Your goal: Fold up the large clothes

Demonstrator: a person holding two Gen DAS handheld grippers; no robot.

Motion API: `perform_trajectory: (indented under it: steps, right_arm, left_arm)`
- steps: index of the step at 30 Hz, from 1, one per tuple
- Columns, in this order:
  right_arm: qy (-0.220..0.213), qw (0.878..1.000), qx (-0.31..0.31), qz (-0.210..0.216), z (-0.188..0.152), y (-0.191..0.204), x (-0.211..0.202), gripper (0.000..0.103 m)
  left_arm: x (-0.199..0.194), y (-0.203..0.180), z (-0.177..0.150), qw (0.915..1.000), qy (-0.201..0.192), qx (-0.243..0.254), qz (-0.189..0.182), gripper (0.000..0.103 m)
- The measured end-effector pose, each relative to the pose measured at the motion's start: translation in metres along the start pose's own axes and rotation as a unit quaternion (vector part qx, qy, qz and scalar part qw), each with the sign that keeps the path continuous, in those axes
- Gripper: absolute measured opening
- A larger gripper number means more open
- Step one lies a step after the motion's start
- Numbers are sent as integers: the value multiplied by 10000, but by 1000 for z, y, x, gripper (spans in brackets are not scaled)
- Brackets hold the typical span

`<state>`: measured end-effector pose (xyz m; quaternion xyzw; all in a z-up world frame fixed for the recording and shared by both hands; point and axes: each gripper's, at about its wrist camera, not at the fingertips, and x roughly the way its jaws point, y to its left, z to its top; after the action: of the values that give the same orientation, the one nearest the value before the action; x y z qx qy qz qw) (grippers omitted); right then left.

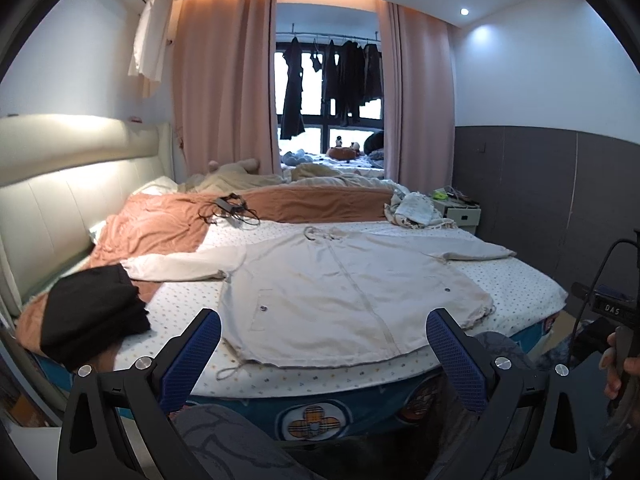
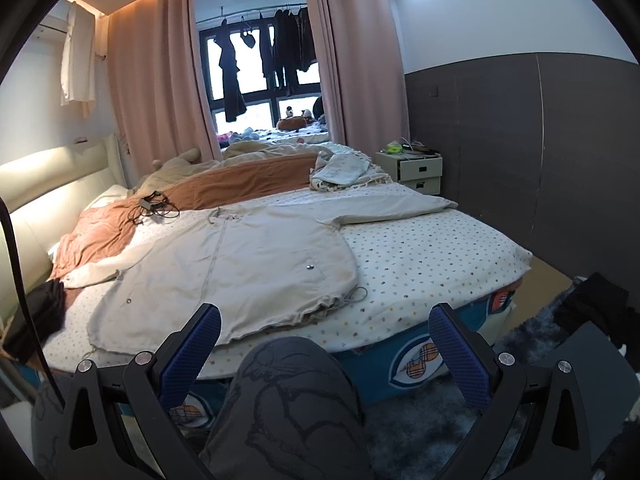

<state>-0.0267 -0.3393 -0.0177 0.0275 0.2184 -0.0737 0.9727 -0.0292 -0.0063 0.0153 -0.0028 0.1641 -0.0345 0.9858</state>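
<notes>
**Surfaces and finishes**

You're looking at a matt, lightly creased cream cloth coat with shiny metal snaps, lying on a soft dotted cotton-like sheet. The folded black garment is reading as dull knit. Your left gripper and right gripper are showing matt black plastic frames, rough-textured blue pads and bright metal screws. The headboard is looking like smooth padded leatherette; the curtains are matt pink fabric.
</notes>
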Motion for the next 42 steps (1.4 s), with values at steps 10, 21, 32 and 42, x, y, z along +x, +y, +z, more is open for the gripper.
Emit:
perform_trajectory:
  steps: [10,21,32,42]
  right_arm:
    - [-51,9999,-8,-88,0,-5,-3,103]
    - [-115,9995,-269,-152,-3,1,-4,103]
    - [-98,9988,-420,-228,-10,11,-4,103]
    - [-91,9991,-368,-162,-8,7,-6,103]
  left_arm:
    - [-3,4,2,9998,-40,-80,-168,103]
    - [-3,14,-7,9994,-56,-264,-221,103]
    - [-3,20,-9,9986,-67,-423,-297,103]
    - [-1,20,-8,9984,-37,-398,-394,103]
